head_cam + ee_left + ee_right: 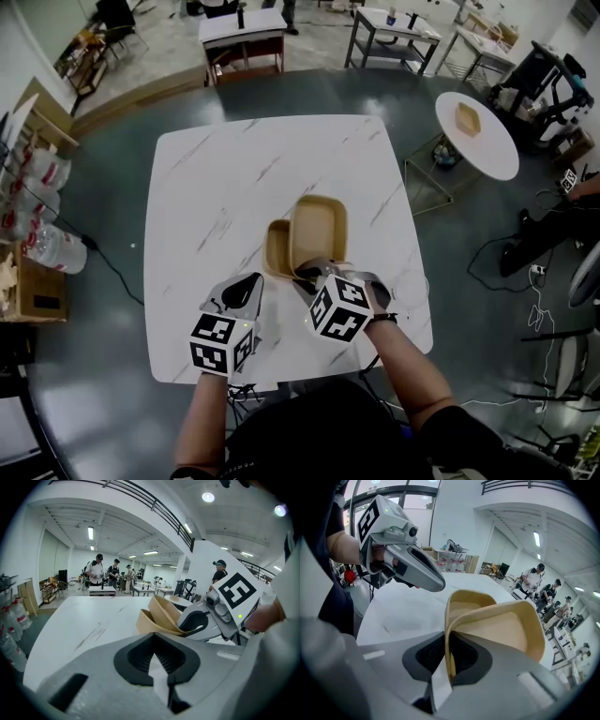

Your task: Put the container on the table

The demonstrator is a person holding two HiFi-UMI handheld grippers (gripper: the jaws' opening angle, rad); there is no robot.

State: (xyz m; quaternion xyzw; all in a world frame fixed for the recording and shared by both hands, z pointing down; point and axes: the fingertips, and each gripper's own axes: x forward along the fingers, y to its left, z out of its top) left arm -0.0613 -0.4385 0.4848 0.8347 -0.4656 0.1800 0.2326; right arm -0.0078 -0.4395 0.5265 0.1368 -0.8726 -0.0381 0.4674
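Note:
A tan container (319,232) hangs tilted over the near half of the white marble table (216,187), with a second tan shell (277,248) against its left side. Whether the two are joined I cannot tell. My right gripper (309,274) is shut on the container's near rim (450,634), and the jaws pinch the thin edge. The right gripper view shows the container (506,630) opening away from me. My left gripper (246,292) hovers just left of it, shut and empty, over the table's near edge. In the left gripper view the container (161,616) sits ahead to the right.
A small round white table (492,150) at the far right carries another tan container (467,119). Water bottles (47,246) and a cardboard box (37,292) stand on the floor to the left. Cables (539,300) trail at the right. People stand by far tables (101,573).

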